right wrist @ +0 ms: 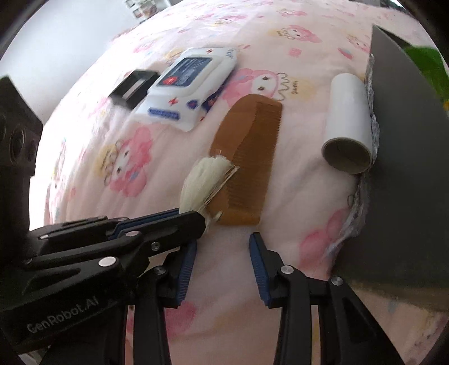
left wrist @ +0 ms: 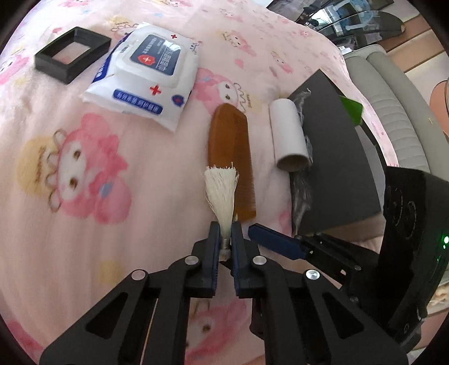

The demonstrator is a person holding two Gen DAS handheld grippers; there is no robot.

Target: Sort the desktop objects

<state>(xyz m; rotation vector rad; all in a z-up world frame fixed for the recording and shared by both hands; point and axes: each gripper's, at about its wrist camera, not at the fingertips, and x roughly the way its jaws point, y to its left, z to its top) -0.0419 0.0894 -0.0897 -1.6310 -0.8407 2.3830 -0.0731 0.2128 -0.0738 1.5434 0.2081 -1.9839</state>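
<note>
My things lie on a soft pink cartoon-print blanket [left wrist: 84, 238] that rounds off at its far side, where grey cushions [left wrist: 393, 112] and a glass shelf [left wrist: 359, 22] show beyond it. My left gripper [left wrist: 226, 233] is clenched on the metal neck of a white-bristled brush [left wrist: 221, 191], whose splayed tuft lies over the near end of a brown wooden comb [left wrist: 233, 146]. My right gripper [right wrist: 223, 247] hangs released, jaws apart, over bare blanket just short of the comb's near end, with nothing between them. Right of the comb lies a white paper roll with a cardboard core [left wrist: 289, 137], touching the edge of a dark grey flat board [left wrist: 336, 157] with crinkled foil under that edge. At the far left rest a glossy white-and-blue wet-wipe pack [left wrist: 143, 75] and a black rectangular plastic frame [left wrist: 70, 54], close together. Open blanket spreads on the near left.
</note>
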